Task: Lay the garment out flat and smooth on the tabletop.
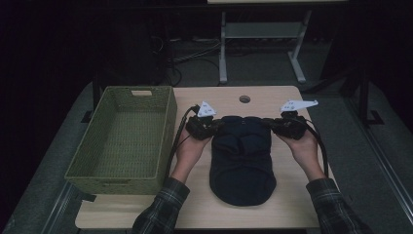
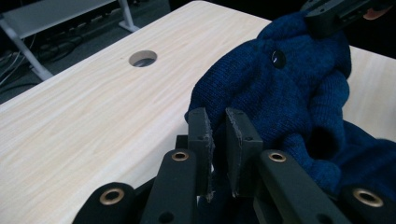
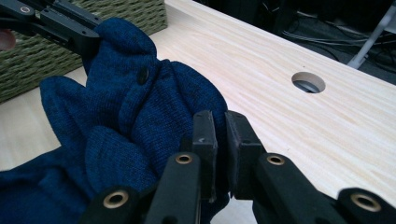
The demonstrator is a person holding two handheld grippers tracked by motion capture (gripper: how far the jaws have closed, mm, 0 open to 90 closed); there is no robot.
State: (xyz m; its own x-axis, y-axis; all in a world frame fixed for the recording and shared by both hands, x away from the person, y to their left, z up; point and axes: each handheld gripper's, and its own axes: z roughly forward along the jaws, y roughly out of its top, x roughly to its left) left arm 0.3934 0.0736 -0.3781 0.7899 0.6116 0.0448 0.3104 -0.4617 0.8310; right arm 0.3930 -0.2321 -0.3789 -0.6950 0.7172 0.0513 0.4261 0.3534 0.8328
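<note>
Table [image 1: 229,209]: light wood-grain top with rounded corners, occupying the centre and lower half of the high view. A round cable hole [image 1: 244,99] sat near its far edge, upper centre of frame. A green woven basket [image 1: 78,168], rectangular with a handle slot in its far wall, stood on the table's left side, its left portion overhanging the edge. A dark blue knitted garment [image 1: 242,165], with a small dark button, lay at frame centre, just right of the basket, its far end bunched and raised off the wood.
</note>
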